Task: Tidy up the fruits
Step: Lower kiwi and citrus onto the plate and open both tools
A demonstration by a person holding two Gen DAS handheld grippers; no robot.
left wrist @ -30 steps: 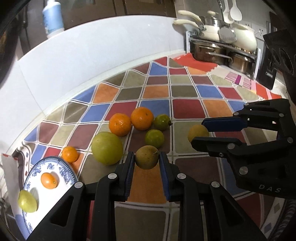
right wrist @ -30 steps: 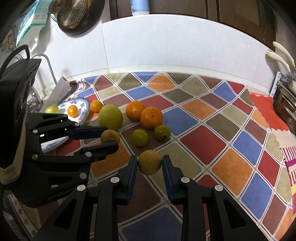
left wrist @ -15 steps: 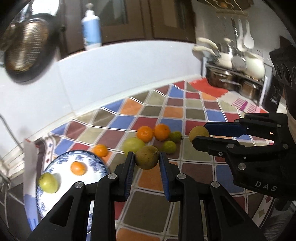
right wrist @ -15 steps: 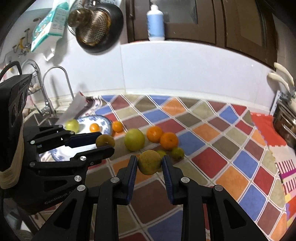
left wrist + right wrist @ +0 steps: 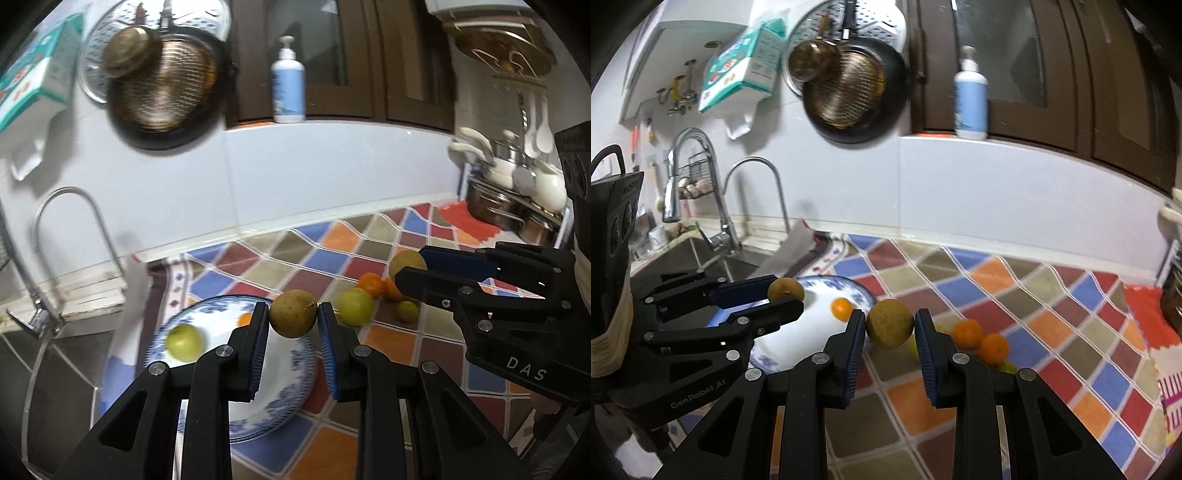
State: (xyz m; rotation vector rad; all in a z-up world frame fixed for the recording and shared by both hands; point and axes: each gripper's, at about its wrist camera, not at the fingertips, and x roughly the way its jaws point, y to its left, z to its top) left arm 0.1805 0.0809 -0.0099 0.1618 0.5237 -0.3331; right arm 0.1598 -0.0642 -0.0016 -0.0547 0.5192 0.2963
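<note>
My left gripper (image 5: 293, 319) is shut on a brownish-green fruit (image 5: 293, 314), held in the air above the blue-patterned white plate (image 5: 284, 402). A green fruit (image 5: 183, 342) and a small orange (image 5: 244, 319) lie on that plate. My right gripper (image 5: 890, 328) is shut on a yellow-brown fruit (image 5: 890, 328), raised over the counter just right of the plate (image 5: 816, 317). In the left wrist view the right gripper (image 5: 410, 267) shows at the right with its fruit (image 5: 406, 263). Oranges (image 5: 979, 339) and green fruits (image 5: 355, 306) remain on the tiled counter.
A sink with a faucet (image 5: 713, 192) lies left of the plate. Pans (image 5: 849, 92) hang on the wall, and a pump bottle (image 5: 969, 98) stands on the ledge. A rack of pots (image 5: 517, 199) fills the counter's far right corner.
Both grippers rose and swung left with their fruits still held. The left one went from above the fruit pile to above the plate; the right one followed beside it.
</note>
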